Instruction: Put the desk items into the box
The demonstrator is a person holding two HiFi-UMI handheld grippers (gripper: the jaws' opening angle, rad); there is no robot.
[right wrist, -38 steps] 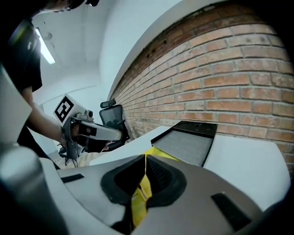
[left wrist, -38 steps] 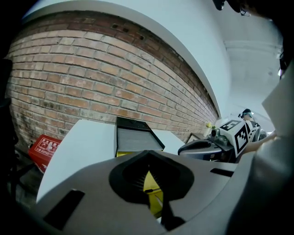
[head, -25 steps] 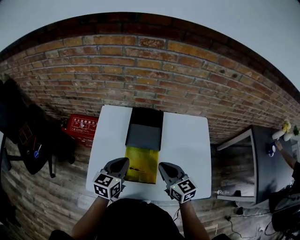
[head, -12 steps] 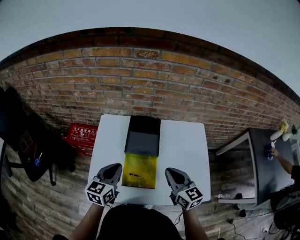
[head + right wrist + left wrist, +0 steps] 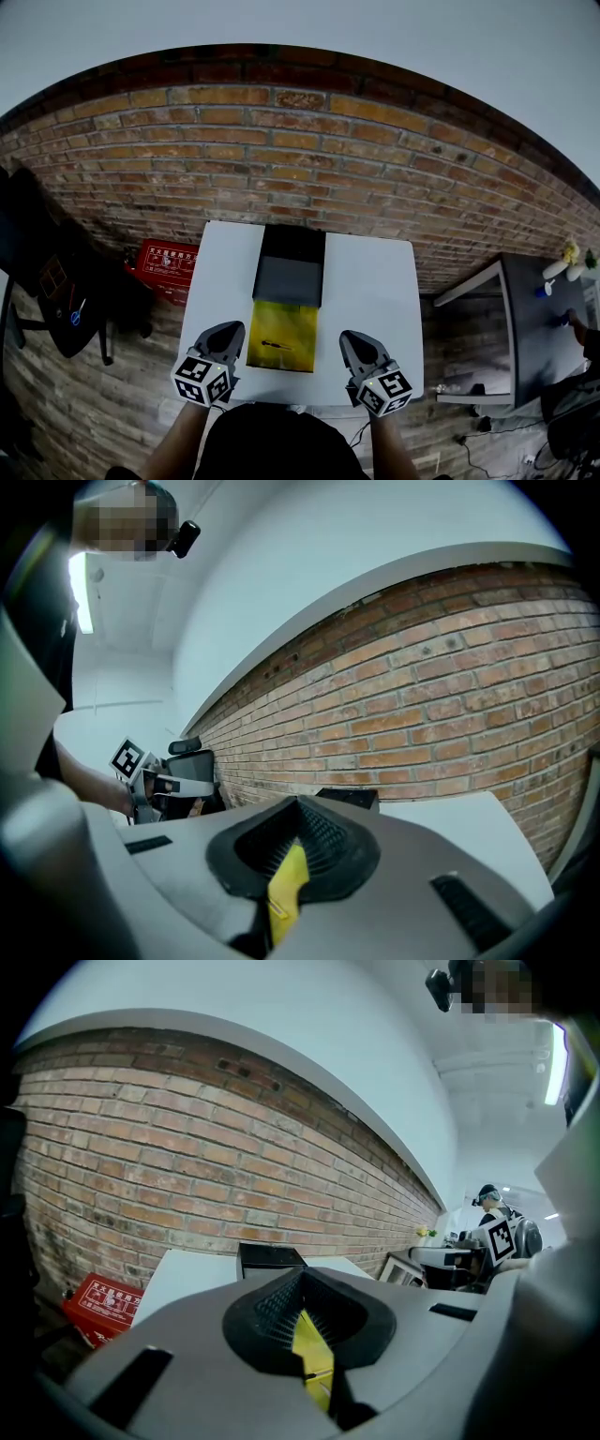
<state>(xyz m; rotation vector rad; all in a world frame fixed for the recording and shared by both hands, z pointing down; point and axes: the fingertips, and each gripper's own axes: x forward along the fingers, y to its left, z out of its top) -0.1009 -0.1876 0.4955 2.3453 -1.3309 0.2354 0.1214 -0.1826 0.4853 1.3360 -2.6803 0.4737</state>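
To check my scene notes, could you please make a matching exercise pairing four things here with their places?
Things:
1 black box
2 yellow mat
3 red case
4 right gripper

Places:
A off the table, to its left
B over the table's near right part
C table's far side, by the brick wall
D on the table, on the near side of the box

Pairs: 1-C; 2-D; 3-A; 4-B

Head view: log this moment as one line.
left tool: shut, empty | right tool: shut, empty | yellow sheet: on table beside black box
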